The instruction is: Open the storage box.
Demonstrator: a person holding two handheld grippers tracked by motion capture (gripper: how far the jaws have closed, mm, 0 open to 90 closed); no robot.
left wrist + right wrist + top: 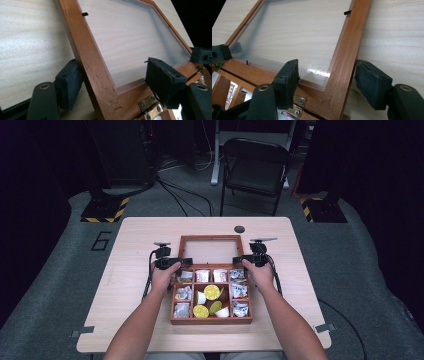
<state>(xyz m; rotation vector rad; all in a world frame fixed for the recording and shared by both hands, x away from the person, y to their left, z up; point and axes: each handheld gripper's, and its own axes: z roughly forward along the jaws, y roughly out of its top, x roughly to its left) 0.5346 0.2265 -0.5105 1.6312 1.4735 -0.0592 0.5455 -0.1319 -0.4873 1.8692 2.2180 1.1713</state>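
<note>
A wooden box (210,321) with several compartments of packets and yellow-lidded cups stands on the table, its glass-paned lid (210,238) swung back on brass hinges (150,106). My left gripper (182,261) straddles the lid's left rail (85,50) close to the hinge. Its jaws (115,85) are open: one pad sits beside the rail's outer edge and the other stands apart over the glass. My right gripper (239,260) straddles the right rail (347,50) the same way. Its jaws (328,83) are open too, with a gap on the glass side.
The light wooden table (135,285) has bare room to the left and right of the box. A small black disc (239,229) lies behind the lid. A folding chair (255,165) stands beyond the table's far edge.
</note>
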